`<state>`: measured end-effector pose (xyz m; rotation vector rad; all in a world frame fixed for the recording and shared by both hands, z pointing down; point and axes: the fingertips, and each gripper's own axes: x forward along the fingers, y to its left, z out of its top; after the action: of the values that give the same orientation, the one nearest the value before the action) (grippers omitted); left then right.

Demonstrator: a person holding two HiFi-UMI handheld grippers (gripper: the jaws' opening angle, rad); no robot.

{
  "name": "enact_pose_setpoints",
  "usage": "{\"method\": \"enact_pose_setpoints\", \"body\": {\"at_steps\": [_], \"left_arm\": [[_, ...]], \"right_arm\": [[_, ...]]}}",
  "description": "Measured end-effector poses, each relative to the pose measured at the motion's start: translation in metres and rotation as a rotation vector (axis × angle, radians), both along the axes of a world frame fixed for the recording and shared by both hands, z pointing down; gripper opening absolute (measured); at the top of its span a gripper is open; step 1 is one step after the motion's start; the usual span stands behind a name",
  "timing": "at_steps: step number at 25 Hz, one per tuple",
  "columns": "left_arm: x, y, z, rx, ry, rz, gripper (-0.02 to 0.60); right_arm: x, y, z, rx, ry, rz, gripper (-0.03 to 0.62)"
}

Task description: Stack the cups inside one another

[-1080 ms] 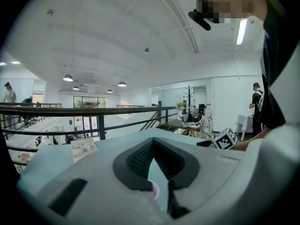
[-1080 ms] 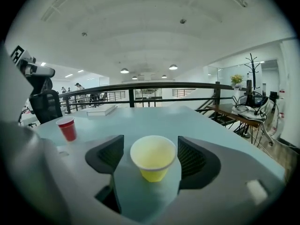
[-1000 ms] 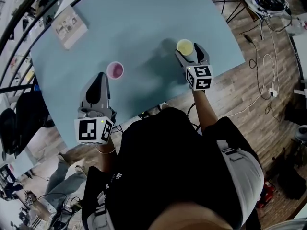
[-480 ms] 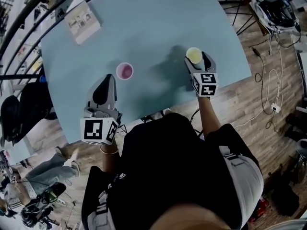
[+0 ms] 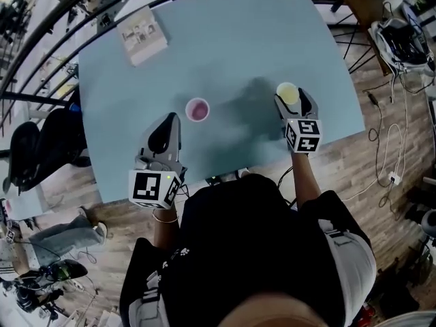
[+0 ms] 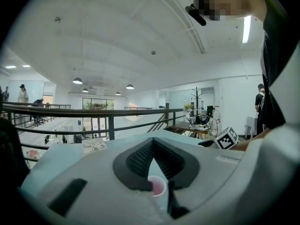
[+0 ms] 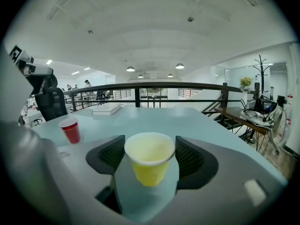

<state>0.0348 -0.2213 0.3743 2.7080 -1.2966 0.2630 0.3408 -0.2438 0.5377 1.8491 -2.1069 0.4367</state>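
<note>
A yellow cup [image 5: 287,92] stands upright between the jaws of my right gripper [image 5: 289,97], near the table's right edge. In the right gripper view both pads touch the yellow cup [image 7: 149,157] at its rim; the jaws of my right gripper [image 7: 150,159] have just been closing on it. A red cup [image 5: 197,109] with a white rim stands alone at mid-table, also seen as the red cup [image 7: 70,130] to the left. My left gripper [image 5: 171,120] is shut and holds nothing, just short of and left of the red cup [image 6: 157,187].
The pale blue table [image 5: 238,33] holds a printed booklet [image 5: 142,34] at its far left corner. A railing runs past the far edge. A dark chair [image 5: 37,152] stands left of the table, and cables lie on the wooden floor at right.
My right gripper has carried the yellow cup a little to the left, closer to the red cup. The left gripper has stayed where it was.
</note>
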Motion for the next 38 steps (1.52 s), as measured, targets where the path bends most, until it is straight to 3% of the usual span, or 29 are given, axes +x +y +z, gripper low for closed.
{"method": "enact_pose_setpoints", "body": {"at_steps": [11,19,30,38], "left_arm": [[-0.038,0.008,-0.007,0.023,0.017,-0.068,-0.015],[-0.073,0.017,-0.008,0.03,0.022,-0.136,-0.014],[-0.125,0.035,-0.01,0.038,0.028,-0.272,-0.014],[-0.15,0.052,-0.008,0.025,0.032,-0.36,-0.014]], "right_arm": [[-0.053,-0.02,-0.056,0.118,-0.032,-0.107,0.344],[-0.118,-0.032,-0.086,0.177,-0.073,-0.249,0.344],[-0.212,-0.037,-0.096,0.176,-0.128,-0.474,0.342],[-0.258,-0.031,-0.096,0.158,-0.157,-0.604,0.342]]}}
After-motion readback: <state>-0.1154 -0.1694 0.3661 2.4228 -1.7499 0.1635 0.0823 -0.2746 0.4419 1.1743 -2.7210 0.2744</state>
